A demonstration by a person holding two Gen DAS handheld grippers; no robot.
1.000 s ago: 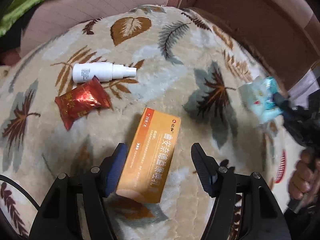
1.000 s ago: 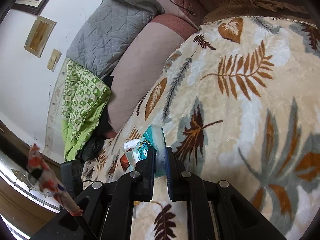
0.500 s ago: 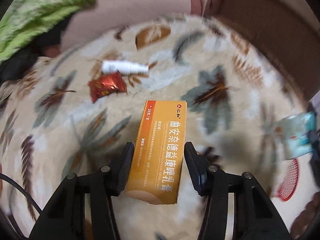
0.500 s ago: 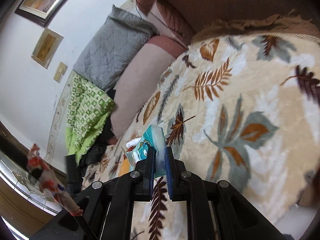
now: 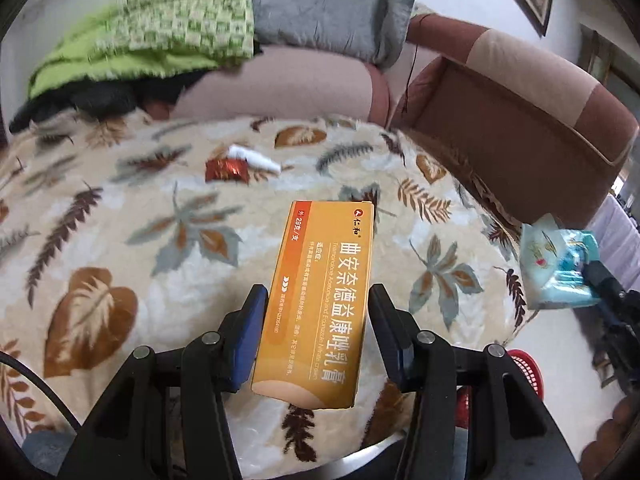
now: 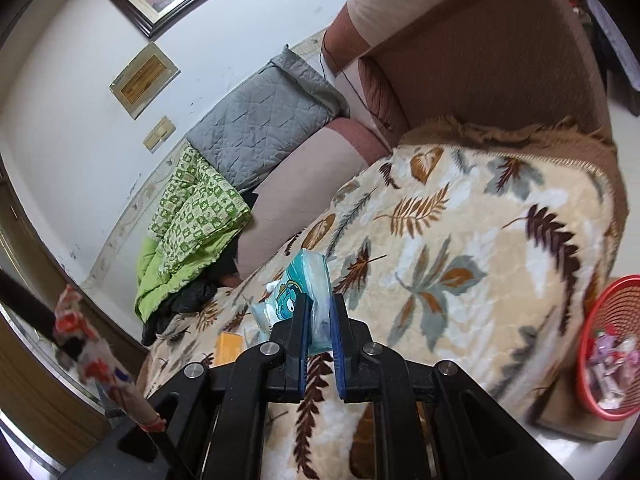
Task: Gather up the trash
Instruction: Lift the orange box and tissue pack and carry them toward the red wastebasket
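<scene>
My left gripper (image 5: 318, 314) is shut on an orange medicine box (image 5: 326, 292) and holds it above the leaf-patterned blanket (image 5: 120, 264). A red foil wrapper (image 5: 226, 170) and a white spray bottle (image 5: 254, 158) lie on the blanket further back. My right gripper (image 6: 320, 314) is shut on a teal tissue pack (image 6: 306, 280), held in the air over the blanket's edge. The left wrist view shows that tissue pack (image 5: 560, 268) at the far right. A small part of the orange box (image 6: 229, 346) shows in the right wrist view.
A red mesh basket (image 6: 588, 396) holding wrappers stands on the floor by the blanket's right edge, and its rim (image 5: 534, 376) also shows low right in the left wrist view. A brown sofa arm (image 5: 520, 132), a grey cushion (image 5: 332, 12) and a green quilt (image 5: 160, 28) lie behind.
My left gripper closed on the orange box, lifted it and drew back from the blanket. My right gripper pulled back with the tissue pack, and the red basket came into view.
</scene>
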